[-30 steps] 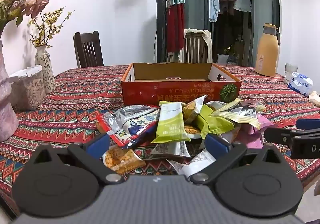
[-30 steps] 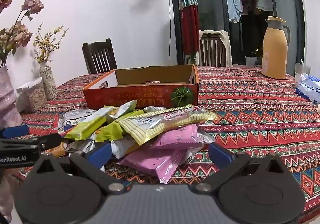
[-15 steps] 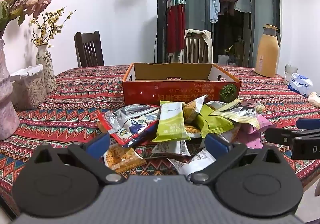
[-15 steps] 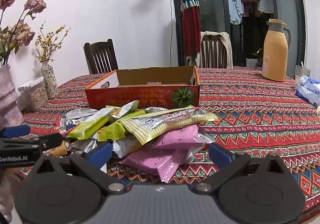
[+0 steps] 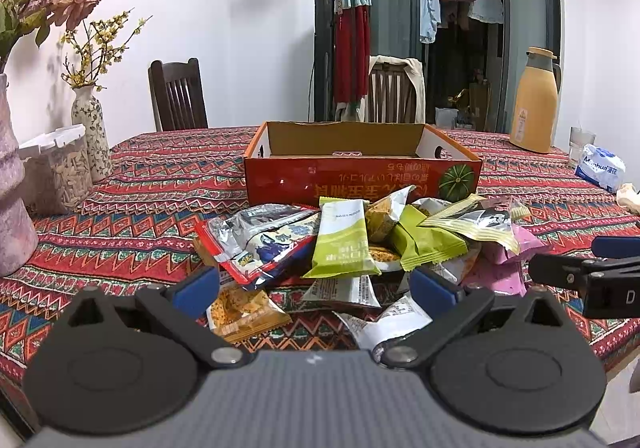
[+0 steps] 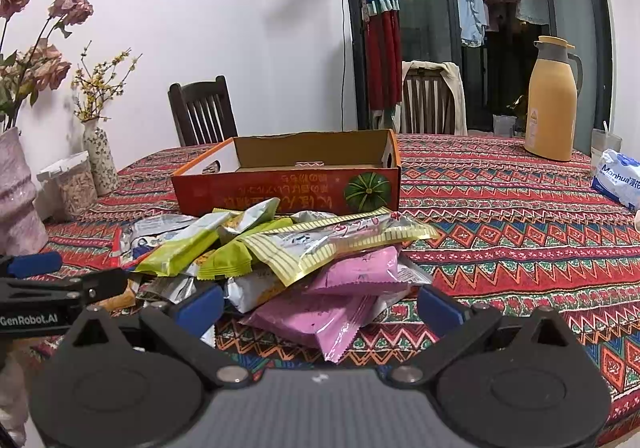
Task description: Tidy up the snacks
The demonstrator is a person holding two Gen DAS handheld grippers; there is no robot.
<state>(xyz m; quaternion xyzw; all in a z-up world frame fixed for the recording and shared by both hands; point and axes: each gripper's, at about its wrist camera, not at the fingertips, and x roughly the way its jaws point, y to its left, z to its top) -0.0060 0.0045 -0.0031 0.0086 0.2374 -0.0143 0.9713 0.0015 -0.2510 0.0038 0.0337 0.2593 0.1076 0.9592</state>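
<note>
Hovering low at the near table edge: left gripper [image 5: 314, 286] level, aimed straight across the table at the snack pile [image 5: 360, 248], jaws spread wide, nothing between them. Its blue fingertips [image 5: 196, 286] flank the near end of the pile; touching a packet or not, can't tell.

Right gripper [image 6: 318, 306] same pose, just to the right of the left one, jaws also spread wide and empty. It looks along the pile's right side, pink packets [image 6: 320, 318] directly between its fingers.

Each gripper shows side-on at the edge of the other's view, so they sit side by side, near each other, both pointing away from the person.

Snack pile: on the patterned tablecloth [image 6: 500, 208], between the grippers and the orange cardboard box [image 5: 360, 180], just in front of the box's near wall.
- Light green bar packet [image 5: 344, 244]: long axis running roughly toward the box, on top of the pile.
- Yellow-striped packet [image 6: 328, 248]: long axis left-right, lying across the pink ones.
- Red-edged silver bag [image 5: 256, 240]: on the pile's left, tilted diagonally.
- Orange cracker packet [image 5: 244, 312]: flat on the cloth by the left gripper's left finger.

Box: open top, long axis left-right, printed text upside down on the near wall, interior floor mostly hidden from this height.

Yellow thermos jug [image 6: 552, 100] stands far right, well apart from the pile.
</note>
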